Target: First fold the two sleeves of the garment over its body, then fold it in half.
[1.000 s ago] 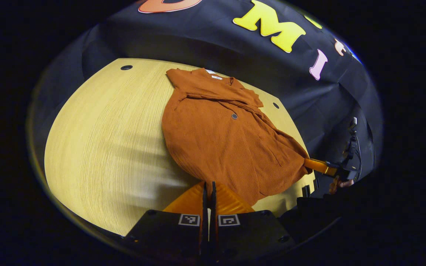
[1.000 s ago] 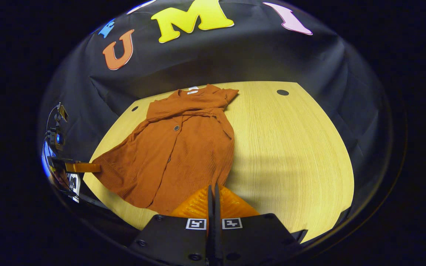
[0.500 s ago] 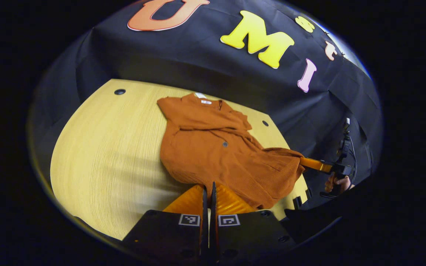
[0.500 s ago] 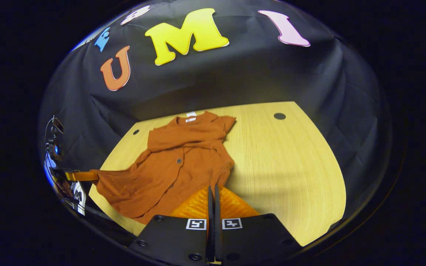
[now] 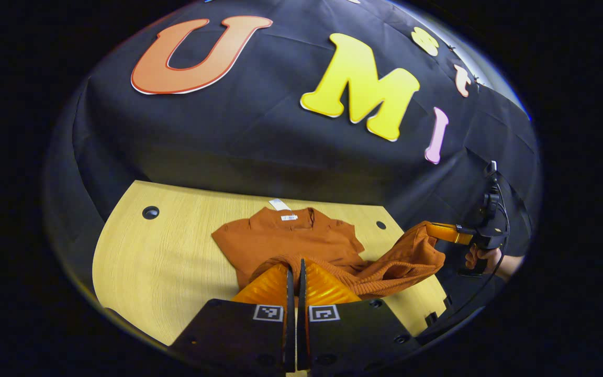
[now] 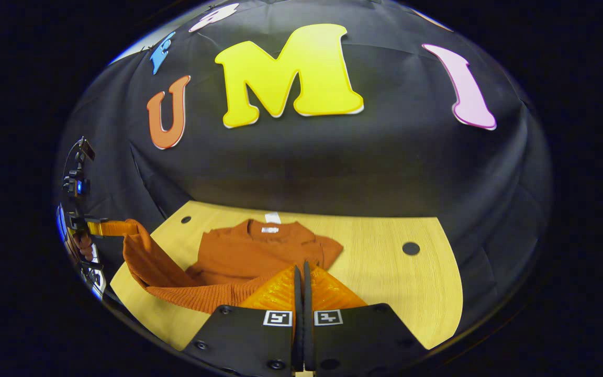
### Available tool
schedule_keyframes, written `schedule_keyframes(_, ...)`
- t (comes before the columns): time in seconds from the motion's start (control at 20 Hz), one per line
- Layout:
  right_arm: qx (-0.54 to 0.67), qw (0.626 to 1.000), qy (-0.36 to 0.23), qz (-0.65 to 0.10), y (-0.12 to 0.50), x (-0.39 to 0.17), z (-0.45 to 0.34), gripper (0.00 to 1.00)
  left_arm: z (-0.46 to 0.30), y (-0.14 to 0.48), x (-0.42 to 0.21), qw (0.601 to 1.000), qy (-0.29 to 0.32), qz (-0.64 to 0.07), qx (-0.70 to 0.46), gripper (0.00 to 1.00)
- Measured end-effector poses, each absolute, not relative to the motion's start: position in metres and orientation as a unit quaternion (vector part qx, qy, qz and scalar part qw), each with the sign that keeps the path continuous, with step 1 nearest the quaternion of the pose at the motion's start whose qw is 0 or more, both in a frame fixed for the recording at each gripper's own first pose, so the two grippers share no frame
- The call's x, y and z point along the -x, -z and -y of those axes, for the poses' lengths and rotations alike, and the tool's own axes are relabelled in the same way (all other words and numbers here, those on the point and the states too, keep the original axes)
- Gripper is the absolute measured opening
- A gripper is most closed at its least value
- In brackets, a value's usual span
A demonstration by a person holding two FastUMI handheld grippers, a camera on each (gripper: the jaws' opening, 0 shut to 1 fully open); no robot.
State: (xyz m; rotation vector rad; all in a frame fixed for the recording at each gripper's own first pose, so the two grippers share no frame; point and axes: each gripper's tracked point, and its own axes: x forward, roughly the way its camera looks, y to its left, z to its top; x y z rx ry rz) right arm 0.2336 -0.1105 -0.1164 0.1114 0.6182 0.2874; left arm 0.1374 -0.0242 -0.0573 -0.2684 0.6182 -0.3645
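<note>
Now both clamped on the hem of the garment (image 5: 286, 243), left gripper (image 5: 294, 272) and right gripper (image 6: 302, 275), hem raised off the tabletop (image 5: 149, 251), collar lying near the far edge.

The rust-orange ribbed knit garment (image 5: 291, 243) lies on the pale wooden desk (image 5: 165, 262), its collar toward the desk's far edge, beside the black cloth wall (image 5: 259, 141). Its hem is raised off the desk toward the near edge, between the left gripper (image 5: 294, 275) and the right gripper (image 5: 430, 230).
</note>
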Motion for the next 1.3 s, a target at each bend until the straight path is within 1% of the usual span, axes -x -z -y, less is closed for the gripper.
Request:
schedule_keyframes(0.25,-0.035,0.944,-0.151,-0.292,0.133,-0.326,0.075,0.0,0.004,0.066,-0.224,0.932,0.13,-0.289,0.173,0.04)
schedule_keyframes(0.4,-0.016,0.942,-0.148,-0.302,0.163,-0.37,0.064,0.0,-0.006,0.089,-0.261,0.931,0.105,-0.298,0.184,0.04)
schedule_keyframes(0.55,-0.016,0.94,-0.146,-0.309,0.19,-0.407,0.053,0.0,-0.014,0.126,-0.29,0.925,0.086,-0.321,0.185,0.04)
schedule_keyframes(0.75,-0.015,0.936,-0.146,-0.32,0.238,-0.442,0.039,0.0,-0.022,0.17,-0.323,0.926,0.075,-0.333,0.164,0.04)
schedule_keyframes(0.9,-0.002,0.937,-0.133,-0.323,0.278,-0.462,0.042,0.0,-0.039,0.21,-0.353,0.929,0.056,-0.335,0.146,0.04)
schedule_keyframes(1.0,-0.014,0.941,-0.112,-0.318,0.3,-0.479,0.052,0.0,-0.048,0.233,-0.368,0.927,0.038,-0.338,0.158,0.04)
schedule_keyframes(1.15,-0.048,0.942,-0.069,-0.324,0.322,-0.484,0.067,0.0,-0.055,0.253,-0.385,0.926,0.014,-0.328,0.187,0.05)
schedule_keyframes(1.2,-0.048,0.941,-0.052,-0.33,0.329,-0.478,0.072,0.04,-0.054,0.261,-0.391,0.925,0.009,-0.329,0.192,0.07)
schedule_keyframes(1.25,-0.034,0.939,-0.032,-0.34,0.336,-0.476,0.077,0.07,-0.051,0.267,-0.39,0.922,0.008,-0.338,0.189,0.15)
schedule_keyframes(1.3,-0.022,0.938,-0.022,-0.344,0.334,-0.473,0.081,0.14,-0.059,0.268,-0.388,0.923,-0.002,-0.344,0.17,0.32)
